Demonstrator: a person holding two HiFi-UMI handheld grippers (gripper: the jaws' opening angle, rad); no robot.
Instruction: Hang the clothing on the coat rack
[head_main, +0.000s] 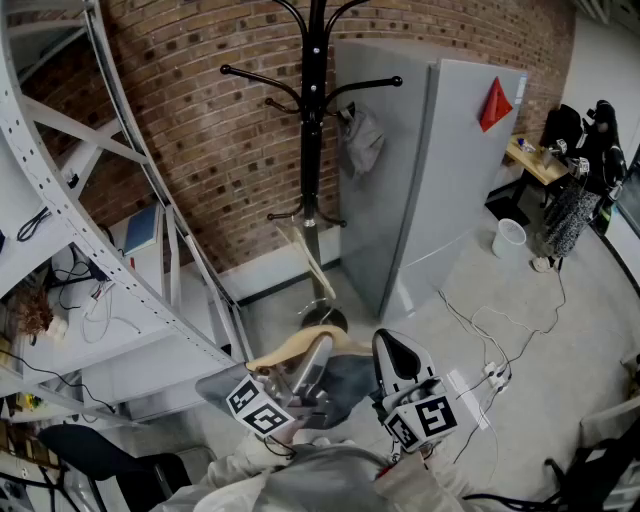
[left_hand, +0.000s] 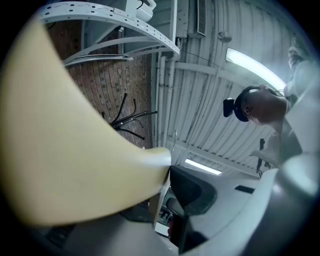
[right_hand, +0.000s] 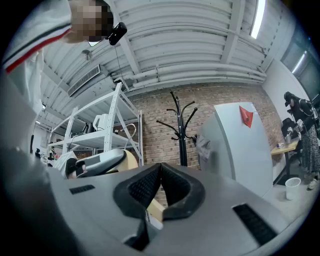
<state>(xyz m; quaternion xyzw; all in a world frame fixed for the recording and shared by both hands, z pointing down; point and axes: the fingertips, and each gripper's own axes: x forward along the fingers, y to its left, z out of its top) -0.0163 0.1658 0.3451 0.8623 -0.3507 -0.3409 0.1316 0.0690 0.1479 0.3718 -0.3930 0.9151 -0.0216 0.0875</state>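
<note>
The grey clothing (head_main: 345, 385) lay draped on a cream wooden hanger (head_main: 285, 350), low between the two grippers and well apart from the black metal coat rack (head_main: 313, 120). The left gripper (head_main: 316, 350) was clenched on the hanger's smooth curved arm, and the right gripper (head_main: 393, 352) had its ribbed pads pressed together with nothing seen between them. In the inspector's judgement the garment would handle soft, limp and light and the hanger rigid and somewhat slick, so the hold belonged on the hanger near its middle, not on the cloth.

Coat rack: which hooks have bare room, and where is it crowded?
Bare: the long left hook before the brick wall, and the low hooks on the coat rack. Crowded: the right side, where a grey cloth hangs beside the grey cabinet.
</note>
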